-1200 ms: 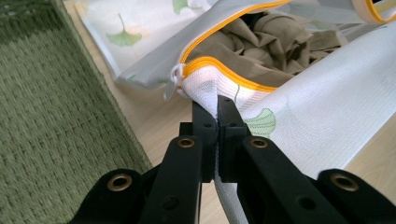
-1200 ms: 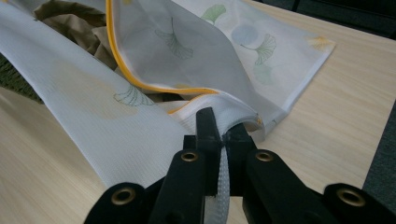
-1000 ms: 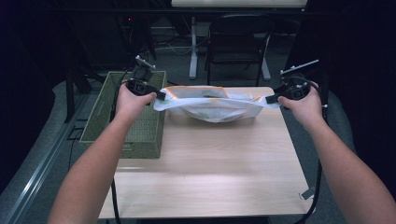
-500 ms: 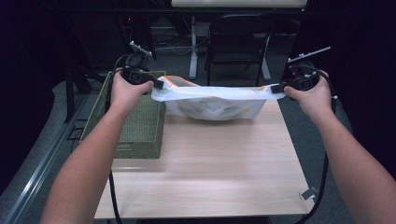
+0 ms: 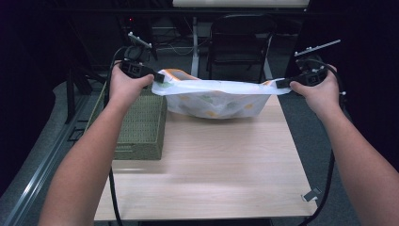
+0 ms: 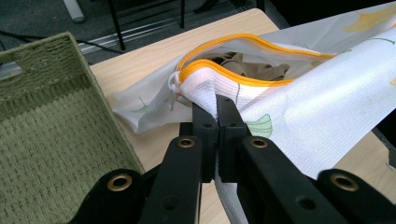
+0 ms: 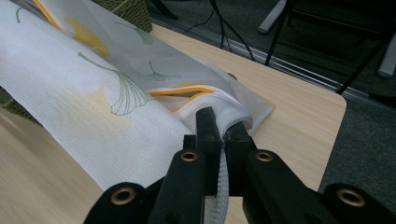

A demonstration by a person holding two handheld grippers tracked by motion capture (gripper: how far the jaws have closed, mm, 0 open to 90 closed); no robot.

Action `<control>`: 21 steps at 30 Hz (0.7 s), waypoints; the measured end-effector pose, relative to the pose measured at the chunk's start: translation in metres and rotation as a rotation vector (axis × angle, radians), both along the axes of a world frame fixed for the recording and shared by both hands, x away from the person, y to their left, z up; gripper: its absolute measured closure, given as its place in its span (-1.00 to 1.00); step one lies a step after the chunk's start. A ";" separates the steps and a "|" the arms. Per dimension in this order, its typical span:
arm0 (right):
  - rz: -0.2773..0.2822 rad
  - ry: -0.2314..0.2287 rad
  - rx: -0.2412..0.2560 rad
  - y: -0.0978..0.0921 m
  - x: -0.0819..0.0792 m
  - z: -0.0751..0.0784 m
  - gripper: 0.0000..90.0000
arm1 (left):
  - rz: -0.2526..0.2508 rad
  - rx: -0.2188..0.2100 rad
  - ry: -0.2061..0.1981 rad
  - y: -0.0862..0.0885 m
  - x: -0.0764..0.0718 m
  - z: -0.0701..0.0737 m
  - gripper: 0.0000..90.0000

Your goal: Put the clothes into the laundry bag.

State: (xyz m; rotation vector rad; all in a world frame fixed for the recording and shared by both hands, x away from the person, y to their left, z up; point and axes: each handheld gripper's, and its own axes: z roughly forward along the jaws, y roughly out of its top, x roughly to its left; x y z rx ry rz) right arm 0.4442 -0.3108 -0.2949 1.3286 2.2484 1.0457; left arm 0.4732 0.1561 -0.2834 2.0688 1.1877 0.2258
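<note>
A: Both hands a bit higher and farther forward than half a second back, mesh bag stretched tauter between them and mostly lifted clear of the desk

B: Claws?

A: Left claw pressed together on the bag's white mesh just under the orange zipper edge, near the zipper end. Right claw pinching the opposite end of the bag, mesh sandwiched between the jaws, orange trim just beyond

B: Where's the bag sit?

A: Hanging over the far half of the desk, spanned hand to hand, belly sagging down in the middle; can't tell if the bottom touches the wood. White with green and yellow leaf print. Zipper partly open at the left end, something beige inside

B: Anything else?

A: Green woven basket on the desk's left edge, right under the left hand. Bag's left end just beside its far corner. Right hand off the desk's right edge. Dark folding chair behind the desk
</note>
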 end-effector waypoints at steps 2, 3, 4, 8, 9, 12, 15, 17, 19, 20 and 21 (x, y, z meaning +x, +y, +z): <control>0.001 -0.014 0.006 -0.001 -0.001 0.004 0.96 | -0.001 -0.003 -0.003 0.000 -0.001 0.004 0.98; 0.000 -0.017 0.009 -0.001 -0.001 0.007 0.95 | 0.000 -0.005 -0.008 0.001 -0.001 0.006 0.98; 0.001 -0.024 0.010 -0.002 -0.002 0.009 0.95 | -0.002 -0.009 -0.010 0.001 -0.002 0.009 0.98; -0.002 -0.036 0.010 -0.002 -0.004 0.017 0.96 | 0.003 -0.015 -0.017 0.000 -0.003 0.015 0.98; -0.001 -0.039 0.008 -0.002 -0.004 0.019 0.96 | 0.003 -0.014 -0.018 0.000 -0.003 0.016 0.98; -0.001 -0.042 0.003 -0.002 -0.005 0.021 0.95 | 0.006 -0.010 -0.019 -0.001 -0.003 0.017 0.98; 0.000 -0.041 -0.006 -0.001 -0.005 0.022 0.96 | 0.002 -0.004 -0.016 -0.001 -0.003 0.017 0.98; -0.004 -0.040 -0.004 -0.002 -0.005 0.021 0.96 | 0.000 -0.008 -0.014 -0.002 -0.003 0.017 0.98; -0.005 -0.039 -0.001 -0.003 -0.005 0.020 0.95 | -0.002 -0.007 -0.013 -0.002 -0.003 0.016 0.98; -0.004 -0.040 -0.002 -0.003 -0.004 0.019 0.95 | -0.002 -0.004 -0.013 -0.002 -0.003 0.016 0.98; -0.004 -0.039 -0.002 -0.003 -0.004 0.019 0.95 | -0.001 -0.003 -0.012 -0.002 -0.002 0.016 0.98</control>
